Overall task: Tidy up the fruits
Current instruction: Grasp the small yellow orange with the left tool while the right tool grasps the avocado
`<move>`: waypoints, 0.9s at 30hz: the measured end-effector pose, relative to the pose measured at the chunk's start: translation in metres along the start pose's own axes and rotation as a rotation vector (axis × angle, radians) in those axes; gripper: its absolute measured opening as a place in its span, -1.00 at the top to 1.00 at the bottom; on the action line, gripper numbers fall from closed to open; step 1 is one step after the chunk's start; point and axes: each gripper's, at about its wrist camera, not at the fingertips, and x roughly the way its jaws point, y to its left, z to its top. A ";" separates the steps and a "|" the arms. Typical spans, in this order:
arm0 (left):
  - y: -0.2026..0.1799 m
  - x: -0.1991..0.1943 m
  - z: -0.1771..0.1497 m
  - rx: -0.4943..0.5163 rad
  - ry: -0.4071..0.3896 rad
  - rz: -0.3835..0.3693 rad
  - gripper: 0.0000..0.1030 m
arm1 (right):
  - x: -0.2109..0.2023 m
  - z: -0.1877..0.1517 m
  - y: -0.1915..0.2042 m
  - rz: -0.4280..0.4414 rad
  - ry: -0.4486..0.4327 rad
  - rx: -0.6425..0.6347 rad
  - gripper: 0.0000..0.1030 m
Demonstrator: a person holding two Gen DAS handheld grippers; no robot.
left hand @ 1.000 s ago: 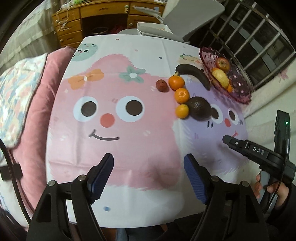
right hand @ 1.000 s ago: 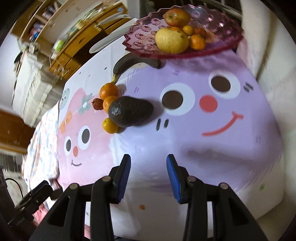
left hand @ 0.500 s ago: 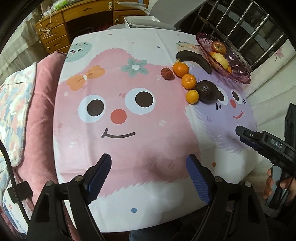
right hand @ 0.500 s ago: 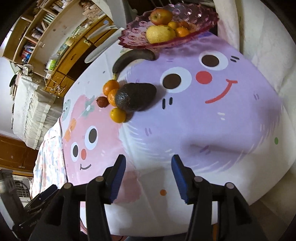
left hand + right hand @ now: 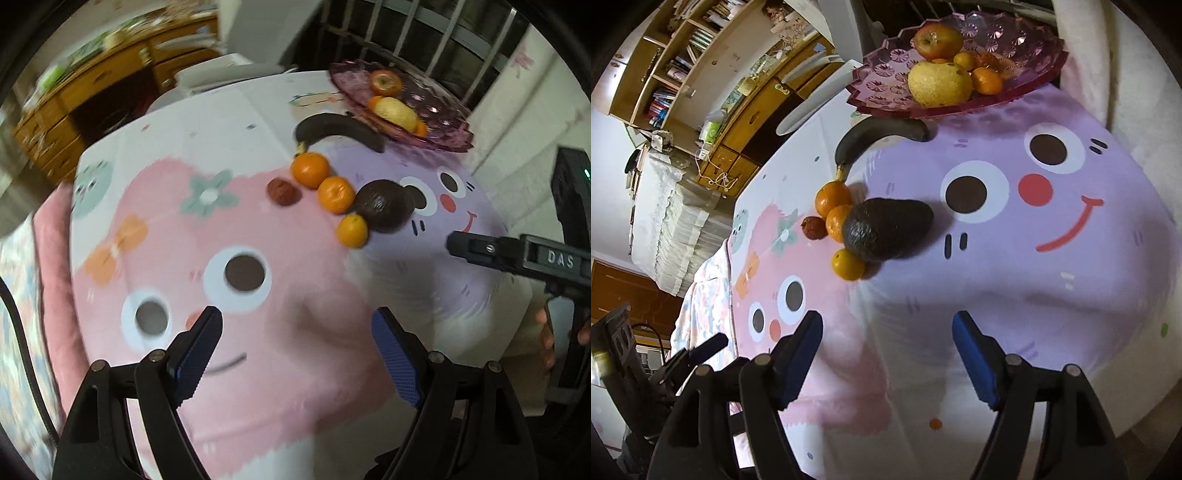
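Both the left gripper and the right gripper are held with jaws wide apart and empty, seemingly readied for a pick. The avocado, banana and oranges are clustered beside the purple dish near the table's far edge, presumably awaiting transfer.
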 end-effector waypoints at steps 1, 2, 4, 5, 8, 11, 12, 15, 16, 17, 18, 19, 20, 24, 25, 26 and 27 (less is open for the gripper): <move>-0.002 0.005 0.005 0.020 -0.003 -0.010 -0.59 | 0.004 0.004 0.000 0.002 0.002 -0.002 -0.44; -0.003 0.010 0.011 0.045 -0.004 -0.019 -0.59 | 0.008 0.009 0.001 -0.001 0.001 -0.010 -0.46; -0.007 0.021 0.019 0.084 0.000 -0.029 -0.59 | 0.015 0.015 0.003 -0.006 -0.001 -0.033 -0.49; -0.009 0.026 0.023 0.105 0.003 -0.038 -0.59 | 0.018 0.017 0.003 -0.004 0.000 -0.044 -0.50; -0.018 0.042 0.031 0.181 -0.002 -0.063 -0.59 | 0.026 0.024 0.008 0.008 -0.005 -0.093 -0.56; -0.027 0.058 0.035 0.260 0.003 -0.078 -0.59 | 0.032 0.029 0.014 0.010 -0.015 -0.143 -0.66; -0.030 0.063 0.035 0.285 0.008 -0.081 -0.59 | 0.034 0.030 0.015 0.009 -0.017 -0.158 -0.67; -0.038 0.076 0.038 0.340 0.004 -0.089 -0.57 | 0.038 0.035 0.020 -0.006 -0.041 -0.195 -0.72; -0.039 0.078 0.039 0.350 -0.004 -0.094 -0.56 | 0.041 0.037 0.021 -0.015 -0.047 -0.202 -0.72; -0.041 0.082 0.040 0.362 -0.011 -0.100 -0.55 | 0.044 0.039 0.022 -0.024 -0.051 -0.209 -0.72; -0.043 0.084 0.041 0.380 -0.018 -0.102 -0.51 | 0.046 0.040 0.023 -0.033 -0.051 -0.214 -0.72; -0.045 0.087 0.042 0.400 -0.027 -0.101 -0.49 | 0.049 0.041 0.023 -0.038 -0.051 -0.219 -0.72; -0.046 0.089 0.043 0.420 -0.038 -0.100 -0.48 | 0.052 0.043 0.023 -0.040 -0.050 -0.222 -0.72; -0.051 0.096 0.048 0.467 -0.053 -0.124 -0.30 | 0.061 0.047 0.020 -0.033 -0.033 -0.216 -0.72; -0.052 0.098 0.049 0.477 -0.055 -0.128 -0.26 | 0.063 0.047 0.019 -0.032 -0.029 -0.213 -0.72; -0.052 0.100 0.050 0.485 -0.058 -0.131 -0.21 | 0.065 0.048 0.018 -0.029 -0.026 -0.211 -0.72; -0.052 0.102 0.051 0.495 -0.060 -0.131 -0.11 | 0.067 0.048 0.017 -0.026 -0.022 -0.209 -0.72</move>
